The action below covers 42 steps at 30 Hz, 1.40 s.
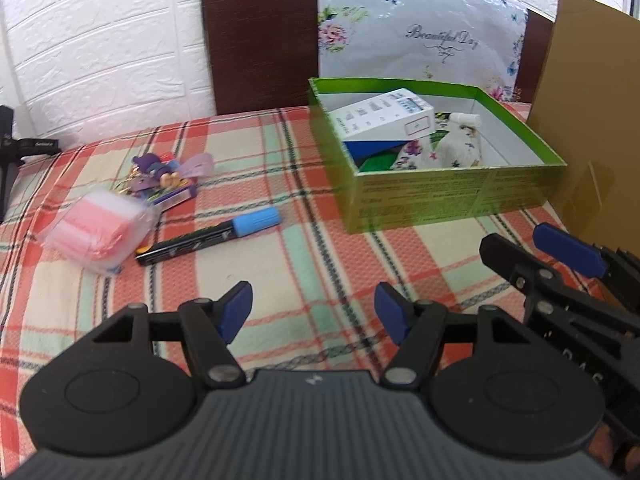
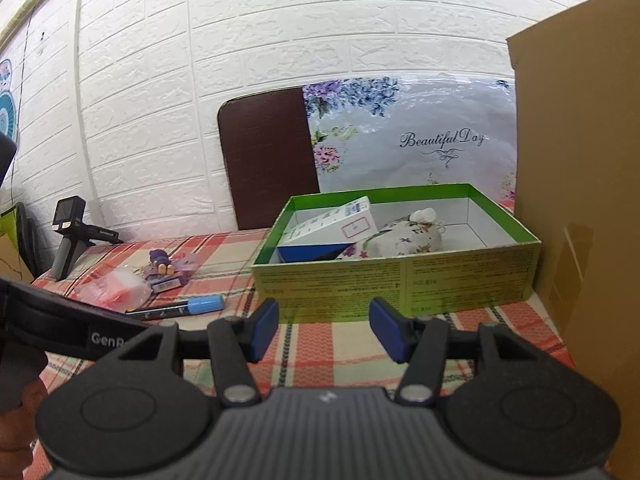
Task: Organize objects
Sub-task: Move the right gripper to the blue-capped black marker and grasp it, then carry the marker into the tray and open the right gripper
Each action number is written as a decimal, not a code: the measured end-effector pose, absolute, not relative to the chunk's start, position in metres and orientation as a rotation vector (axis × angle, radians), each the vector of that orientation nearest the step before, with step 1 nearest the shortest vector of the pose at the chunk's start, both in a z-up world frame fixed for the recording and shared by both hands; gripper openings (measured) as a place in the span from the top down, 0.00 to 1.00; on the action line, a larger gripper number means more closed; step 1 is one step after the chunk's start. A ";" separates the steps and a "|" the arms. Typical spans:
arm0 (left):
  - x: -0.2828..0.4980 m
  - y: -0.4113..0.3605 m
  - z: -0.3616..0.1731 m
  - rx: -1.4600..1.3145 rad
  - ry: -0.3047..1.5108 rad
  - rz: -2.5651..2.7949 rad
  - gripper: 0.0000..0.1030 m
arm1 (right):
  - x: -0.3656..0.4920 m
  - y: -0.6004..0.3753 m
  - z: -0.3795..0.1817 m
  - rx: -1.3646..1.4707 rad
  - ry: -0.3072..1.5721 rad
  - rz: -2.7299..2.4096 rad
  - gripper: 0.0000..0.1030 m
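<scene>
Cardboard box [image 1: 460, 196] glossy green; perhaps plastic pouch [image 1: 100, 228]; both tongs [image 1: 312, 316] [image 2: 324, 330] gape empty.

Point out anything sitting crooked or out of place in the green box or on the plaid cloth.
In the green cardboard box, the white and blue carton lies tilted, one end propped on the floral fabric pouch. The blue-capped black marker lies loose on the plaid tablecloth.

Blue-capped marker [image 1: 208, 236] flat beside possibly pink packet [image 1: 100, 226]

Brown cardboard sheet [image 2: 580, 200], floral board [image 2: 408, 136]
</scene>
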<state>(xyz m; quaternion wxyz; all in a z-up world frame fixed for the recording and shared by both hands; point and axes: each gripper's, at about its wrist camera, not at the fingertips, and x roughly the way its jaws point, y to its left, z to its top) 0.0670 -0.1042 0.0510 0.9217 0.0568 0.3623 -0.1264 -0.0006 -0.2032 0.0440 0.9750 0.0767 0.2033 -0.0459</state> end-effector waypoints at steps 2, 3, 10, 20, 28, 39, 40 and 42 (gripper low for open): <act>0.064 -0.095 0.048 0.111 0.743 -0.245 0.30 | 0.001 -0.197 0.043 0.148 0.421 -0.075 0.49; 0.063 -0.088 0.045 0.108 0.744 -0.237 0.30 | 0.003 -0.193 0.042 0.143 0.429 -0.066 0.49; 0.064 -0.026 0.024 0.034 0.799 -0.146 0.30 | 0.023 -0.156 0.029 0.100 0.517 0.062 0.49; 0.083 0.061 0.025 -0.188 0.835 -0.021 0.31 | 0.118 -0.074 0.020 -0.318 0.528 0.300 0.50; 0.091 0.067 0.021 -0.239 0.863 -0.066 0.30 | 0.176 -0.069 0.008 -0.405 0.729 0.493 0.65; 0.098 0.053 0.017 -0.283 0.906 -0.127 0.31 | 0.085 -0.081 0.007 0.111 0.835 0.659 0.81; 0.097 0.051 0.017 -0.289 0.912 -0.135 0.32 | 0.079 -0.087 0.007 0.200 0.828 0.669 0.81; 0.097 0.047 0.019 -0.304 0.928 -0.146 0.51 | 0.071 -0.096 0.011 0.315 0.808 0.684 0.81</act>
